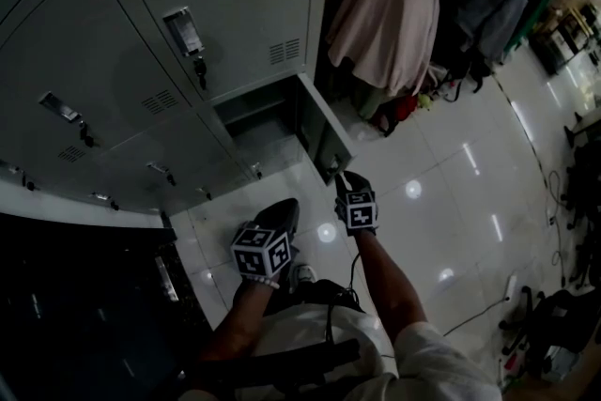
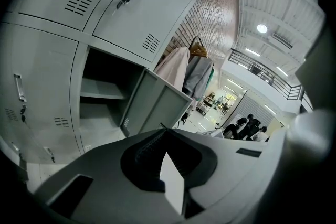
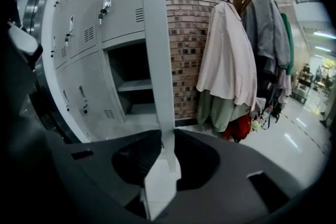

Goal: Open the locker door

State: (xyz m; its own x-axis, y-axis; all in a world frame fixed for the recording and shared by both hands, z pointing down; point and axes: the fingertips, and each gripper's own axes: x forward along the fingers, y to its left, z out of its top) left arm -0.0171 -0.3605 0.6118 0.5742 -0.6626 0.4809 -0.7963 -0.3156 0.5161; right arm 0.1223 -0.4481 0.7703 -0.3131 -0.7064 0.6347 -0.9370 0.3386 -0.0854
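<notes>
The grey locker door (image 1: 319, 131) stands swung out from its open compartment (image 1: 255, 122) in the bottom row, with a shelf inside. My right gripper (image 1: 340, 178) is at the door's free edge. In the right gripper view the thin door edge (image 3: 156, 50) runs down between the jaws of the right gripper (image 3: 167, 147), which are shut on it. My left gripper (image 1: 286, 207) hangs lower left of the door, apart from it. In its own view the left gripper (image 2: 165, 129) has its tips together and holds nothing, facing the open door (image 2: 157, 107).
Closed lockers with keyed handles (image 1: 192, 38) fill the wall above and to the left. Coats (image 1: 390, 5) hang on a rack by a brick wall (image 3: 184, 18) right of the lockers. Glossy tiled floor (image 1: 441, 174) spreads rightward, with cables at the far right. A dark unit (image 1: 84, 296) stands left.
</notes>
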